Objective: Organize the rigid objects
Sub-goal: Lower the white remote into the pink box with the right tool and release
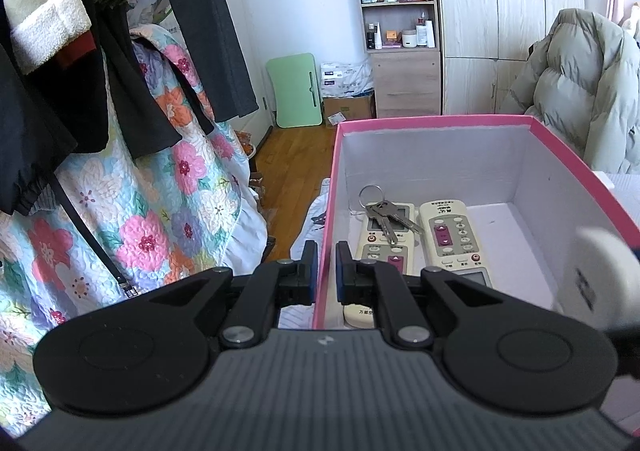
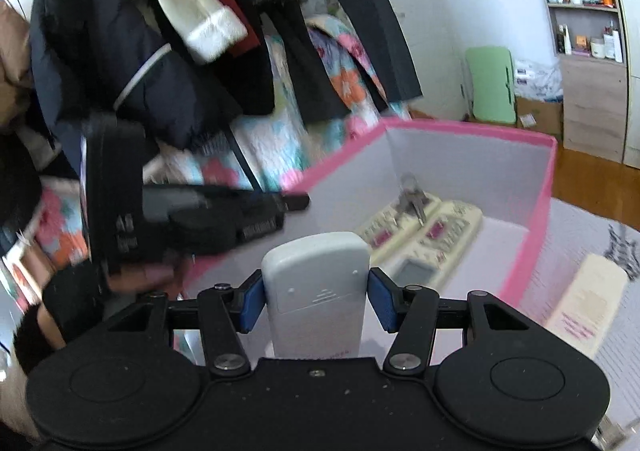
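The left gripper (image 1: 326, 251) pinches the pink box's (image 1: 432, 119) near wall; two remotes (image 1: 448, 235) and keys (image 1: 386, 213) lie ahead. Only the right wrist view shows the right gripper (image 2: 316, 293) clamping a grey remote (image 2: 316, 283)

Your left wrist view sits close at the pink box's (image 1: 436, 121) left wall, looking slightly down along it toward the far shelf (image 1: 394, 3). Your right wrist view looks in over the box's (image 2: 544, 187) near edge from close range, angled toward its far left corner. Both views share the box interior, two remotes (image 1: 450, 239) (image 2: 432, 235), keys (image 1: 384, 211) (image 2: 412, 195).
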Demonstrator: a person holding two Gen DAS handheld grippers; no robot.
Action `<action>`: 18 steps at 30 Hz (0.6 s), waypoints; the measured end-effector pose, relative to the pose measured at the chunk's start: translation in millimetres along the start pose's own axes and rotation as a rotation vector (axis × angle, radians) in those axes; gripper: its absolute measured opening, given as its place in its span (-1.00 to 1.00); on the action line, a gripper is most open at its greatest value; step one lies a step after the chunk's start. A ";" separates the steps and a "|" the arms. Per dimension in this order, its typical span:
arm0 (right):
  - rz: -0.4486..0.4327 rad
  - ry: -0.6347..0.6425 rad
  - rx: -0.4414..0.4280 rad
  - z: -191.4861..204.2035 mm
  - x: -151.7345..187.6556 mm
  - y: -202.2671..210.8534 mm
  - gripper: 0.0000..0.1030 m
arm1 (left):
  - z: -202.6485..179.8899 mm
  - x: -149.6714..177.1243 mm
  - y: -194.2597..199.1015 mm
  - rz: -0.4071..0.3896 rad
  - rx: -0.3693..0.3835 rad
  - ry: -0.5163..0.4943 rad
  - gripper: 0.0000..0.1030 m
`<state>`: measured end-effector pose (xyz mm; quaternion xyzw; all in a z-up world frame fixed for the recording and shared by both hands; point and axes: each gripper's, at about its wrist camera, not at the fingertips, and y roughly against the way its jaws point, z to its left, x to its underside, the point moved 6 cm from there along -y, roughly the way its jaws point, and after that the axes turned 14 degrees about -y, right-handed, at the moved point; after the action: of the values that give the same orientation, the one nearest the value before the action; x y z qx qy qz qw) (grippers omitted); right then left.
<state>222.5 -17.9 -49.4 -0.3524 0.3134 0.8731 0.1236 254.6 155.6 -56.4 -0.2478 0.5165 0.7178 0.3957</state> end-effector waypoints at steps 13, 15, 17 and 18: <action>0.070 0.197 0.077 10.3 27.0 3.8 0.13 | -1.6 0.0 0.6 -0.010 0.013 0.019 -0.84; 0.110 0.266 0.152 13.2 29.3 5.3 0.13 | -1.7 0.0 0.7 -0.009 0.009 0.017 -0.83; 0.120 0.290 0.217 12.8 26.3 12.9 0.16 | -1.1 -0.1 1.0 -0.009 0.012 0.021 -0.83; 0.115 0.301 0.270 10.5 24.1 17.6 0.20 | -1.9 -0.2 1.5 -0.009 0.011 0.019 -0.83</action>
<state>191.8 -24.9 -52.2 -0.4406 0.4619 0.7664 0.0715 253.4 153.5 -56.1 -0.2548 0.5229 0.7109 0.3954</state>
